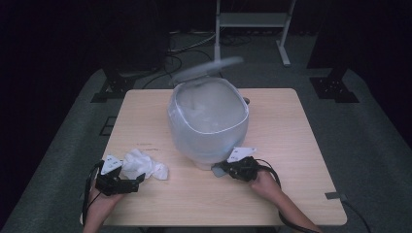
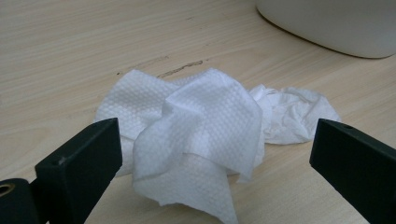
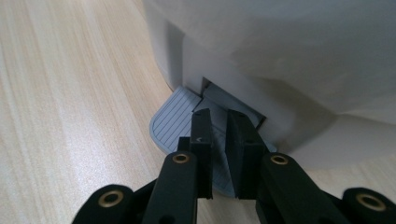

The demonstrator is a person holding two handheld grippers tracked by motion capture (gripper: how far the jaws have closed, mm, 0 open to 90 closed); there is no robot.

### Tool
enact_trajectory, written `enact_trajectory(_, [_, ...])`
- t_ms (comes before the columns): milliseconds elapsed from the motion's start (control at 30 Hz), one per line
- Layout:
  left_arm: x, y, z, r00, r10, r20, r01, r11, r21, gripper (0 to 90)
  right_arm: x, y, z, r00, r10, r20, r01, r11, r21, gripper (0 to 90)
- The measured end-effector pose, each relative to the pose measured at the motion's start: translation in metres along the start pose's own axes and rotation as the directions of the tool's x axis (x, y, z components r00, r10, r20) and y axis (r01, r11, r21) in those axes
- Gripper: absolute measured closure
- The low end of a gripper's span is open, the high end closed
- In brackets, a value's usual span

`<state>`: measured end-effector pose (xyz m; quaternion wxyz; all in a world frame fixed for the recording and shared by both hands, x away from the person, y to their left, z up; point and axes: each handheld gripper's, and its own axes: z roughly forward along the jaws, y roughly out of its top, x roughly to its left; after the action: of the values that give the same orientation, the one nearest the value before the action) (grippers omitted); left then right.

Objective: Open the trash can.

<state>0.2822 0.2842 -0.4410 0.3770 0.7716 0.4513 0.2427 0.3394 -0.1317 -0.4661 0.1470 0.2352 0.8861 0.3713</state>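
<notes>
A white pedal bin (image 1: 209,121) lined with a pale bag stands mid-table, its lid (image 1: 209,68) raised and blurred. My right gripper (image 1: 224,170) sits at the bin's foot. In the right gripper view its jaws (image 3: 219,126) are nearly together, tips down on the grey ribbed pedal (image 3: 173,121), with nothing between them. Crumpled white paper towels (image 1: 145,165) lie at the front left. My left gripper (image 1: 141,178) stands open just short of them. In the left gripper view the towels (image 2: 205,112) fill the space ahead between the wide-apart jaws, untouched.
The bin's white base (image 2: 327,23) is at the top right of the left gripper view. Bare wooden table (image 1: 291,145) lies to the right of the bin. A metal stand (image 1: 252,24) and cables sit on the dark floor beyond the table.
</notes>
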Motion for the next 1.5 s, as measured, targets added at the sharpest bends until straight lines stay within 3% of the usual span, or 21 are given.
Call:
enact_trajectory(33, [0.001, 0.001, 0.001, 1.0000, 0.001, 0.004, -0.001, 1.0000, 0.010, 1.6, -0.002, 0.001, 0.001, 0.9999, 0.012, -0.007, -0.012, 1.000, 0.011, 84.8])
enact_trajectory(167, [0.003, 0.003, 0.004, 0.9998, 0.004, 0.017, -0.005, 0.9997, 0.025, 4.8, 0.000, 0.001, 0.002, 0.9998, -0.017, -0.007, 0.017, 1.000, 0.011, 86.2])
enact_trajectory(433, [0.009, 0.011, 0.014, 0.9988, 0.013, 0.048, -0.016, 0.9978, 0.065, 10.6, 0.001, 0.000, 0.002, 0.9999, -0.012, -0.003, 0.012, 1.000, 0.000, 86.3])
enact_trajectory(633, [0.013, 0.020, 0.022, 0.9994, 0.016, 0.029, -0.019, 0.9958, 0.090, 17.0, 0.001, -0.001, 0.002, 0.9999, -0.015, -0.006, 0.015, 1.000, -0.004, 86.2])
enact_trajectory(867, [0.017, 0.023, 0.032, 0.9992, 0.022, 0.032, -0.028, 0.9821, 0.187, 25.5, 0.001, 0.000, 0.002, 0.9997, -0.023, -0.001, 0.023, 1.000, -0.003, 86.2])
enact_trajectory(1100, [0.016, 0.019, 0.040, 0.9952, 0.077, 0.060, -0.090, 0.9653, 0.245, 44.7, 0.001, 0.000, 0.002, 0.9996, -0.027, -0.001, 0.027, 1.000, -0.002, 86.2])
enact_trajectory(1167, [0.015, 0.018, 0.039, 0.9940, 0.089, 0.064, -0.101, 0.9653, 0.240, 49.3, 0.001, 0.000, 0.002, 0.9996, -0.028, -0.002, 0.028, 1.000, -0.001, 86.2])
enact_trajectory(1233, [0.014, 0.017, 0.038, 0.9903, 0.118, 0.074, -0.132, 0.9630, 0.235, 66.5, 0.001, 0.000, 0.002, 0.9995, -0.032, -0.002, 0.032, 0.999, -0.001, 86.2])
enact_trajectory(1367, [0.013, 0.016, 0.037, 0.9837, 0.150, 0.100, -0.170, 0.9564, 0.237, 82.7, 0.001, 0.000, 0.002, 0.9995, -0.032, -0.005, 0.032, 0.999, 0.000, 86.1])
enact_trajectory(1500, [0.013, 0.016, 0.035, 0.9837, 0.152, 0.097, -0.170, 0.9605, 0.220, 87.6, 0.000, 0.000, 0.002, 0.9995, -0.030, -0.007, 0.030, 1.000, -0.001, 86.0])
